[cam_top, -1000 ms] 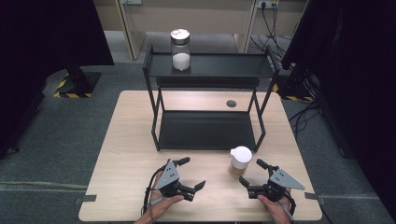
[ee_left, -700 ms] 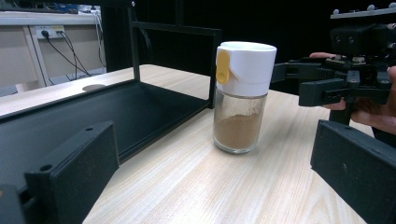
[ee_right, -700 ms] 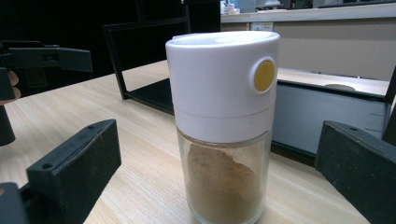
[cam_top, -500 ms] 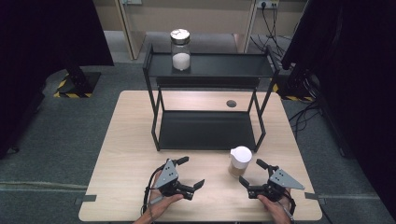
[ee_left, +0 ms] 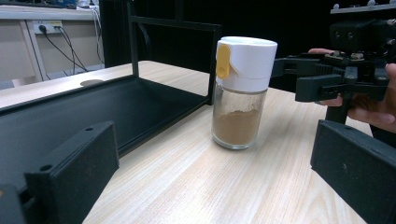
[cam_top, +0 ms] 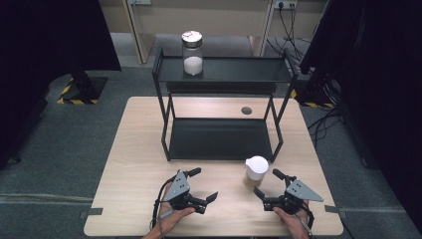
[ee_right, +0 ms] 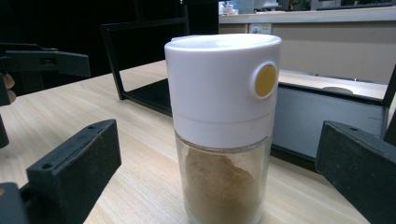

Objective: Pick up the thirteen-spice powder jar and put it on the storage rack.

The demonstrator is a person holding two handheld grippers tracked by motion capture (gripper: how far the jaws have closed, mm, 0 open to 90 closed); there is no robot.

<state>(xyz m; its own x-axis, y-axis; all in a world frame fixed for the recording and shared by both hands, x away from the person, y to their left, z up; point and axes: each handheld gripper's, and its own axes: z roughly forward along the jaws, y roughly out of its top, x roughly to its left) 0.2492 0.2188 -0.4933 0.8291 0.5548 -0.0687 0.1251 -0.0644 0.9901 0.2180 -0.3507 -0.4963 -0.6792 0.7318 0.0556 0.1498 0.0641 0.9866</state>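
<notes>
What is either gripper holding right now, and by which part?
Nothing is held. The left gripper and right gripper are both open on the table, and the spice jar stands free ahead of the right one's jaws, untouched.

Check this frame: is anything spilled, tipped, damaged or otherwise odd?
Nothing stands out. The spice jar stands upright on the table with its white cap on, the lidded jar sits upright on the rack's top shelf, and no powder shows loose on the wood.

Spice jar (ee_right: 223,126): clear glass, glossy white plastic cap. Table (cam_top: 139,164): matt pale wood. Rack (cam_top: 221,139): matt black metal.
</notes>
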